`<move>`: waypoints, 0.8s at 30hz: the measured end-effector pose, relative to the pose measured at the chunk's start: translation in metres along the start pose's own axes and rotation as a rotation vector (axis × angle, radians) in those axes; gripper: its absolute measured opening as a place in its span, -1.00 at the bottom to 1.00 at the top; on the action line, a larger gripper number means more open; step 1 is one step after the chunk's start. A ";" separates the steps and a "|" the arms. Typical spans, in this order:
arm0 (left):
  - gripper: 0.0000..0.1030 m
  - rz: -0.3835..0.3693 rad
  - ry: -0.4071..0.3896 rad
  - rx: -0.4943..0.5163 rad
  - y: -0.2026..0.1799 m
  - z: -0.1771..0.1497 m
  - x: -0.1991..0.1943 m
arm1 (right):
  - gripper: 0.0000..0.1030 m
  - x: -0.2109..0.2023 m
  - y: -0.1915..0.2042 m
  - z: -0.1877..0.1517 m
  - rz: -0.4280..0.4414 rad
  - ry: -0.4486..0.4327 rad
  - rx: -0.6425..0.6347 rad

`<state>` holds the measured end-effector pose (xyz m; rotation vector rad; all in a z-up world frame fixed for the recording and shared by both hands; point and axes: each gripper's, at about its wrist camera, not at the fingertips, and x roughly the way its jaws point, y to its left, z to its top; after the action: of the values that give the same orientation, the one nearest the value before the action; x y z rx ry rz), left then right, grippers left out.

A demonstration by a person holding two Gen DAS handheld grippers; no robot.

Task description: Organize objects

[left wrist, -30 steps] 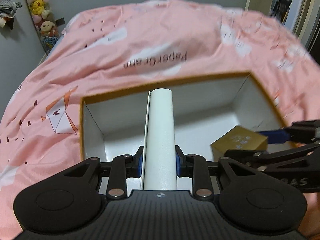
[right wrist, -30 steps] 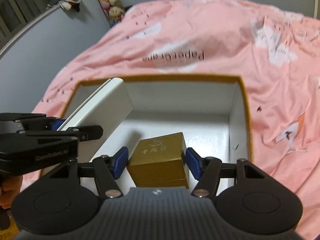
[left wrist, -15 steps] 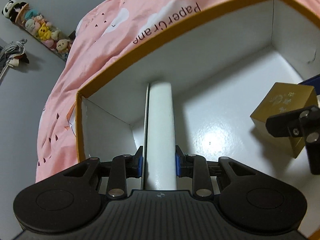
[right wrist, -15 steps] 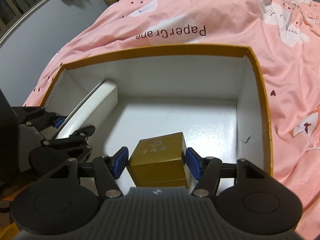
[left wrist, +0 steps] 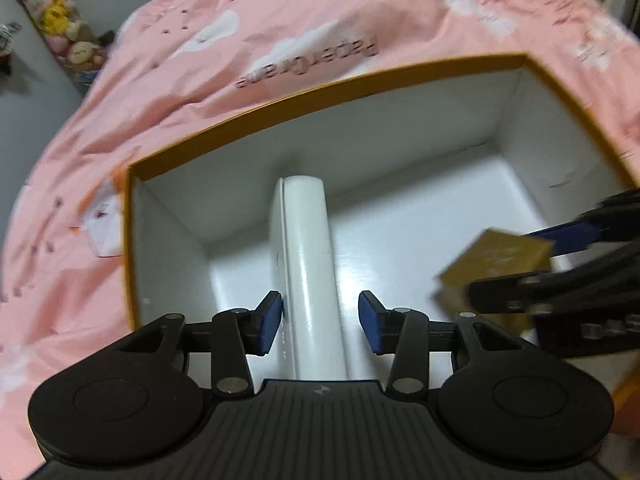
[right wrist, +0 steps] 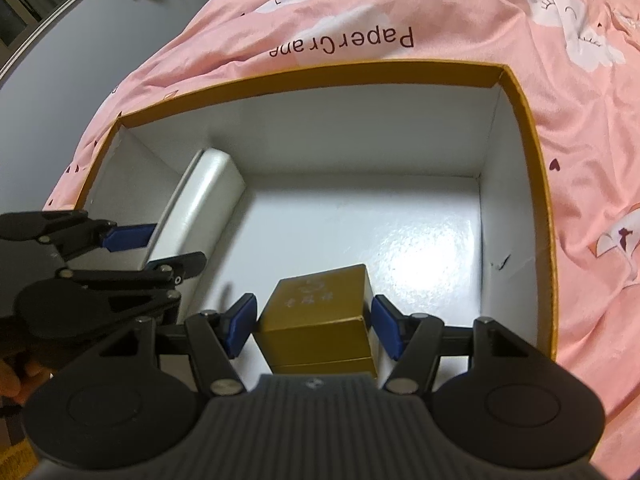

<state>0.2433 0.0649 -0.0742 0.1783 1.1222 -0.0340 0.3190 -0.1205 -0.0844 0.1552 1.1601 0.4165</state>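
A large open box with an orange rim (left wrist: 320, 92) (right wrist: 320, 70) and white inside lies on the bed. A long white box (left wrist: 308, 280) (right wrist: 200, 208) stands on edge along its left wall. My left gripper (left wrist: 320, 320) (right wrist: 132, 252) straddles it with its jaws opening; a gap shows at the right pad. My right gripper (right wrist: 312, 320) (left wrist: 560, 264) is shut on a small gold box (right wrist: 316, 308) (left wrist: 496, 260), held low over the near part of the white floor.
A pink bedsheet (right wrist: 400, 8) printed "PaperCrane" surrounds the box on all sides. Plush toys (left wrist: 60, 20) hang by the grey wall at the far left. A person's hand (right wrist: 16, 376) holds the left gripper. The box floor (right wrist: 400, 240) is bare at centre and right.
The left jaws have spread off the white box, which now rests inside the big box. Both grippers came down into the box. The right gripper still grips the gold box.
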 end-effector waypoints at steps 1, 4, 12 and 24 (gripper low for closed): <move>-0.12 -0.028 0.003 -0.013 0.002 0.000 0.000 | 0.25 0.001 0.000 0.000 0.001 0.003 0.006; -0.19 -0.088 -0.009 -0.040 0.008 -0.001 -0.002 | 0.25 0.003 0.002 0.001 0.005 0.007 0.013; -0.19 -0.068 -0.185 -0.116 0.046 -0.003 -0.051 | 0.25 0.009 0.010 0.009 -0.019 0.017 0.017; -0.26 -0.021 -0.180 -0.242 0.084 -0.030 -0.062 | 0.25 0.029 0.047 0.019 0.018 0.018 0.047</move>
<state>0.1991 0.1485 -0.0210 -0.0520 0.9393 0.0658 0.3343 -0.0647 -0.0860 0.2030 1.1877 0.4074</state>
